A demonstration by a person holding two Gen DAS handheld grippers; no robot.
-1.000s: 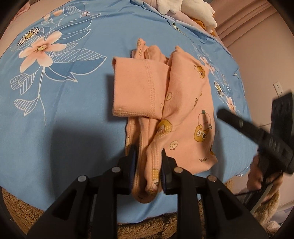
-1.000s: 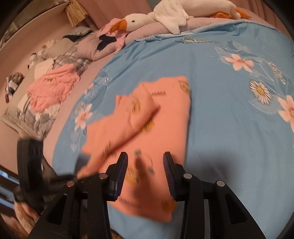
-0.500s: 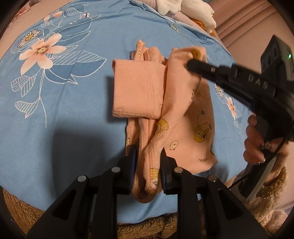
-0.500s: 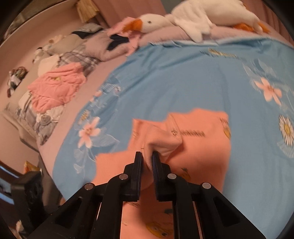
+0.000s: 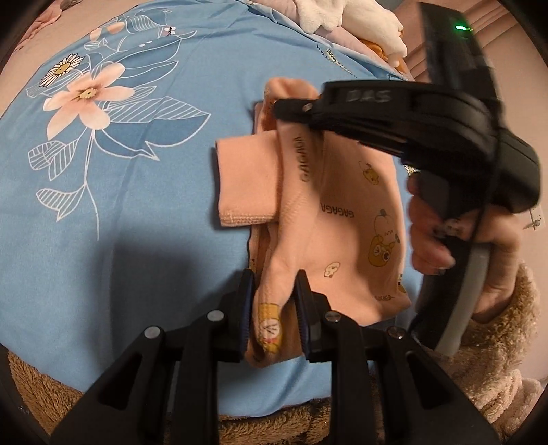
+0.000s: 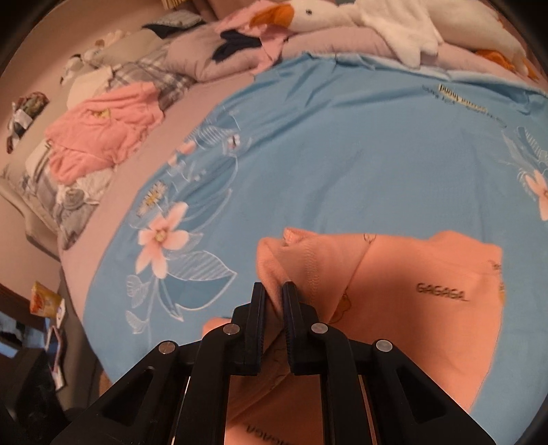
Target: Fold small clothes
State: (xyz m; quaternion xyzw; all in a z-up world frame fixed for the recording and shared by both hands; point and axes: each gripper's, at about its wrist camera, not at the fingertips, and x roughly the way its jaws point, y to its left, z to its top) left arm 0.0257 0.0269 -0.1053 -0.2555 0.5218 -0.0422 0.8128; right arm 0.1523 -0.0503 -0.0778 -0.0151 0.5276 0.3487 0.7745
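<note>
A small peach garment point(image 5: 346, 219) printed with cartoon bears and "GAGAGA" lies partly folded on the blue floral sheet point(image 5: 120, 212). My left gripper point(image 5: 274, 301) is shut on its near bunched edge. My right gripper point(image 6: 273, 297) is shut on the far edge of the garment point(image 6: 411, 291) and holds that edge raised. In the left wrist view the right gripper point(image 5: 284, 106) reaches in from the right, with the hand behind it. A folded sleeve point(image 5: 246, 185) sticks out to the left.
A white goose plush point(image 6: 359, 20) and pillows lie at the bed's far end. A pile of pink clothes point(image 6: 102, 130) sits on a grey blanket to the left. The bed's near edge and a brown fleece sleeve point(image 5: 489, 342) are close.
My right gripper moved in, shut on the garment's far edge, then carried it up and leftward over the garment. My left gripper kept its hold on the near edge.
</note>
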